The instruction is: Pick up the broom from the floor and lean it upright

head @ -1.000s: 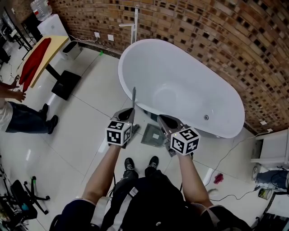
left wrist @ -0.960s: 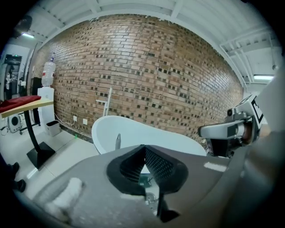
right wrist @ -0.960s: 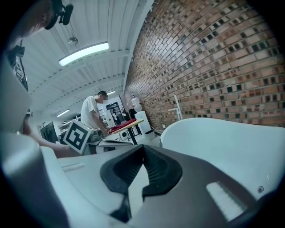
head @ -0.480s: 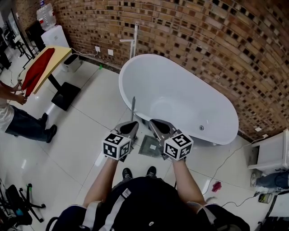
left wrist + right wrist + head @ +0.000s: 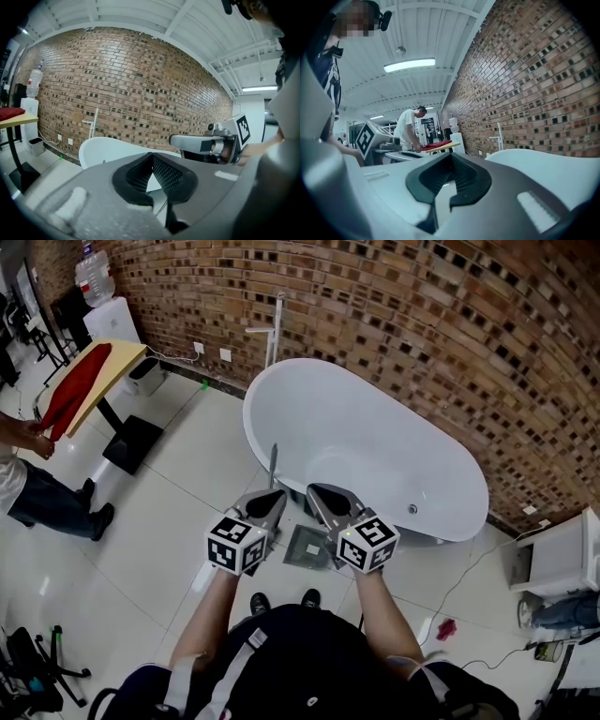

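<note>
Both tools sit higher and closer together than in the earlier frame. On my left tool (image 5: 272, 497) the jaws are together, with nothing between the pads. On my right tool (image 5: 317, 493) the jaws are also together and empty. I hold the two side by side, pointing toward the white bathtub (image 5: 394, 432), which stands on the tiled floor (image 5: 178, 484) in front of the brick wall (image 5: 422, 324).

Of the broom, only a thin grey pole shows, apparently the broom handle (image 5: 274, 463). It stands upright just beyond the tip of the left tool, at the near rim of the bathtub. I cannot tell whether it touches the rim.

A flat grey square piece (image 5: 312, 545) lies on the floor between and below the tools. At far left a person (image 5: 33, 493) stands at a counter (image 5: 112, 357) that carries a red cloth (image 5: 73, 390).
</note>
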A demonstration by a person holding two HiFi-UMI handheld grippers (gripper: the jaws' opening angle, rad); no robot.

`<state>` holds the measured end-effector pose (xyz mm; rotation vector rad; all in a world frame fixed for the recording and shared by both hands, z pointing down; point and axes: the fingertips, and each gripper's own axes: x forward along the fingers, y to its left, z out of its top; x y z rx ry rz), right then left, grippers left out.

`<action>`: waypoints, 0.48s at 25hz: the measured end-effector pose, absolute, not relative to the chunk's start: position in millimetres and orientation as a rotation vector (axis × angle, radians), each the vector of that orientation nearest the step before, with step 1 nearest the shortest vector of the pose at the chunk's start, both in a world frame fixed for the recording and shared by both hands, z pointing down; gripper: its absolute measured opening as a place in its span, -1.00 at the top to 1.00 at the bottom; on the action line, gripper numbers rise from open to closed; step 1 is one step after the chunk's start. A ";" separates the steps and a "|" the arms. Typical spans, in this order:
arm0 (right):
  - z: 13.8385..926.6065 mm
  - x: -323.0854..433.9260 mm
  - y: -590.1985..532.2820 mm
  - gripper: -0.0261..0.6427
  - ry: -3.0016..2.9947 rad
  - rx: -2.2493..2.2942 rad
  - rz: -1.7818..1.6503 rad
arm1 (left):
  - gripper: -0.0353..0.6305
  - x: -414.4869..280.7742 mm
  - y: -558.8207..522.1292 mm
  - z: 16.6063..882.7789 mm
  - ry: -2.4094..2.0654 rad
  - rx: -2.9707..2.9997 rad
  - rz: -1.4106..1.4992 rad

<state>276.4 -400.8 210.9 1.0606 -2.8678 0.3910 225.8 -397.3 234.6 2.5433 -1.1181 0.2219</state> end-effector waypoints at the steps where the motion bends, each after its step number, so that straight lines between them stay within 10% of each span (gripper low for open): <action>1: 209.6 276.2 -400.7 0.90 -2.868 1.060 0.388 | 0.89 226.6 -397.6 231.1 -1.118 2.553 0.215; 12: 198.0 272.5 -398.5 0.90 -2.903 1.026 0.367 | 0.89 231.1 -398.0 216.8 -1.098 2.602 0.200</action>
